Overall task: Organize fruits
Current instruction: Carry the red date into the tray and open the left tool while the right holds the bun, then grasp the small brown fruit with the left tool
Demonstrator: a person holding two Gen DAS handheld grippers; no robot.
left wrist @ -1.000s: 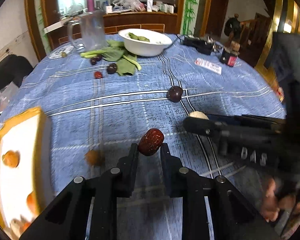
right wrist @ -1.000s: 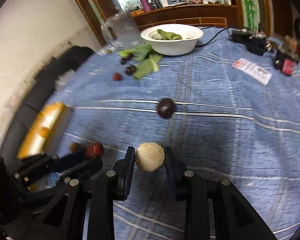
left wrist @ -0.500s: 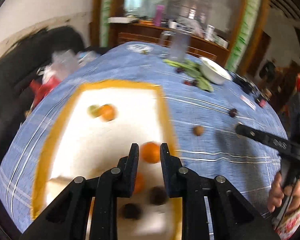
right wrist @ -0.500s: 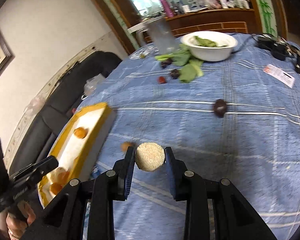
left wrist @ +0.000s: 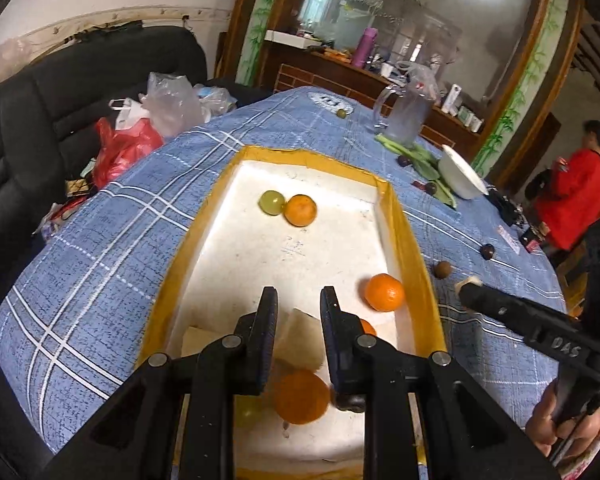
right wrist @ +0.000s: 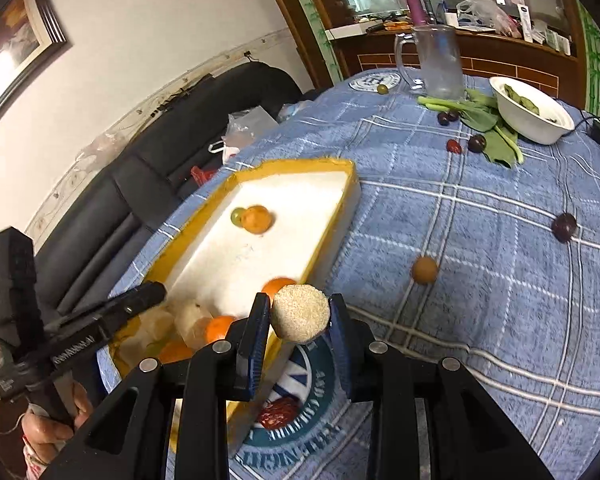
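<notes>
The left gripper hangs over the near end of the yellow-rimmed tray, its fingers a narrow gap apart with nothing between them. The right gripper holds a pale, grainy round ball pinched between its fingers, just above the tray's near right edge.

Inside the tray, a green grape touches an orange near the far end; another orange lies against the right wall. At the near end sit more oranges and some pale, papery lumps, partly hidden behind the left gripper's fingers, so their count is unclear.

On the blue checked tablecloth, a small brown fruit lies just right of the tray, with a dark plum farther out. A red date lies on a round printed mat under the right gripper. The white bowl holds greens near the table's far edge.
</notes>
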